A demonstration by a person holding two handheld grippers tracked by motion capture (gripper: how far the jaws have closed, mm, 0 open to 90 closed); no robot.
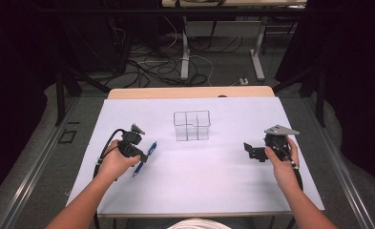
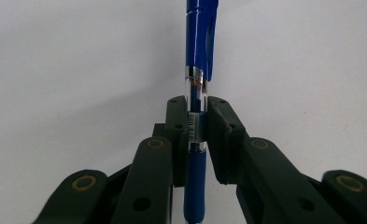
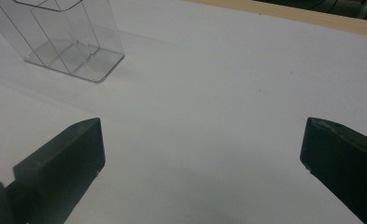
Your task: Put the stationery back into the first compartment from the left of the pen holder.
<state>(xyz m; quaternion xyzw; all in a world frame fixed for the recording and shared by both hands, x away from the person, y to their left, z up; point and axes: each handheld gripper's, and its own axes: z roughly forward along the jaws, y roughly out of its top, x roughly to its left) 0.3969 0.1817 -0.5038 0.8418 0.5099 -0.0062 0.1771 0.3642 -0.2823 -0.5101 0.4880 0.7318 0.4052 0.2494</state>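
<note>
Blue pen (image 2: 196,121) on bench (image 1: 194,181), near left, clenched mid-barrel by left gripper (image 2: 196,128) jaws. Lift level, keep grip firm, carry to clear organizer (image 1: 192,125) far centre. Right gripper (image 3: 202,149) jaws released, holding nothing.

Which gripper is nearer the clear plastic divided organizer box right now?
Left, narrowly. The left gripper, shut on the blue ballpoint pen, sits left of and in front of the clear plastic divided organizer box. The right gripper, open, sits farther off to its right.
</note>
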